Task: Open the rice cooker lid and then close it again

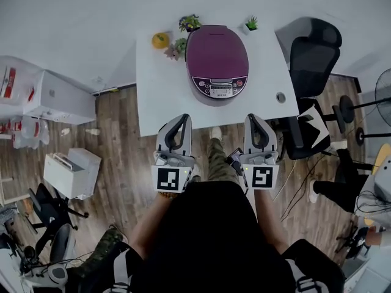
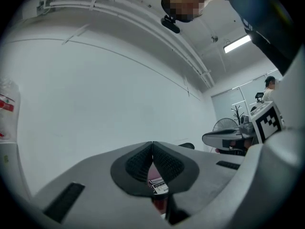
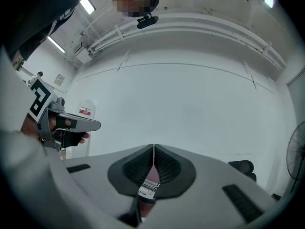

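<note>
Here, the purple rice cooker (image 1: 217, 63) is seen on the white bench (image 1: 156, 96), its lid (image 1: 215, 49) shut. The left gripper (image 1: 182, 117) and the right gripper (image 1: 253, 117) are held at the bench's near edge, both closed on nothing.

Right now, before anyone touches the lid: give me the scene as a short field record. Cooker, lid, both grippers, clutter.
rice cooker: purple, on the white table, control panel facing the person
lid: closed
left gripper: shut, empty, at the table's near edge, apart from the cooker
right gripper: shut, empty, at the near edge, apart from the cooker
also on table: orange fruit, small potted plants at the far edge
beside table: black office chair, on the right gripper's side
</note>
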